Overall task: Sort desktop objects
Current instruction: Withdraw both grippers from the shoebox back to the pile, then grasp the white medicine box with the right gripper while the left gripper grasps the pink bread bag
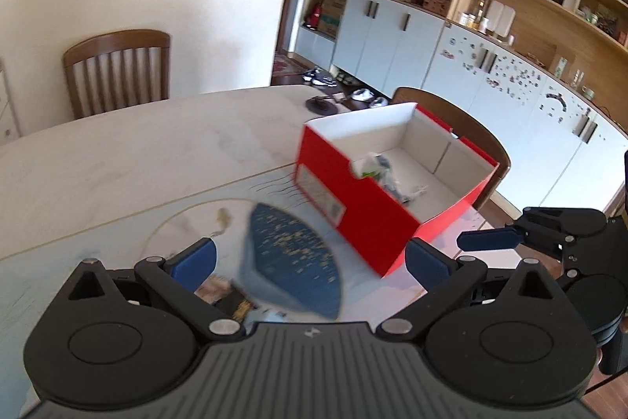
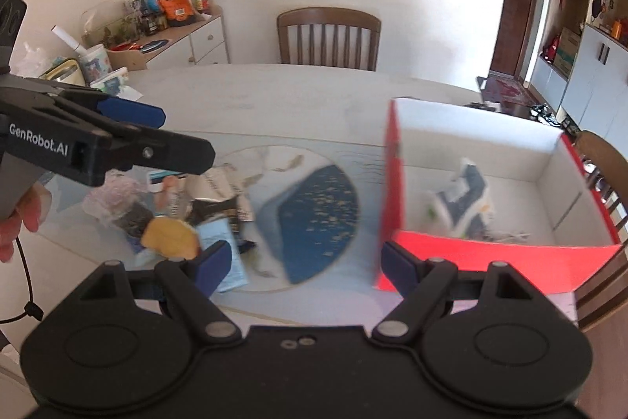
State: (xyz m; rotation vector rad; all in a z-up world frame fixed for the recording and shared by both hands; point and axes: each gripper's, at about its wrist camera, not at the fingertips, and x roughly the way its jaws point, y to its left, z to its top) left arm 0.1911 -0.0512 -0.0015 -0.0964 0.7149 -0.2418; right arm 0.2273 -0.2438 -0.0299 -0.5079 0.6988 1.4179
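Note:
A red box (image 1: 353,199) with a white inside stands open on the table, with a blue and white packet (image 1: 386,175) lying in it. It also shows in the right wrist view (image 2: 490,262), with the packet (image 2: 465,203) inside. A pile of wrappers and snack packets (image 2: 184,218) lies left of a round blue-patterned mat (image 2: 310,218). My left gripper (image 1: 310,262) is open and empty above the mat (image 1: 290,254). My right gripper (image 2: 302,266) is open and empty, between the pile and the box. The left gripper (image 2: 129,112) also shows from the side, above the pile.
Wooden chairs stand at the table's far side (image 2: 327,38) and behind the box (image 1: 463,128). A cabinet with snacks and jars (image 2: 165,26) is at the back left. White cupboards and shelves (image 1: 471,38) line the right wall. The right gripper (image 1: 490,238) shows at the box's right.

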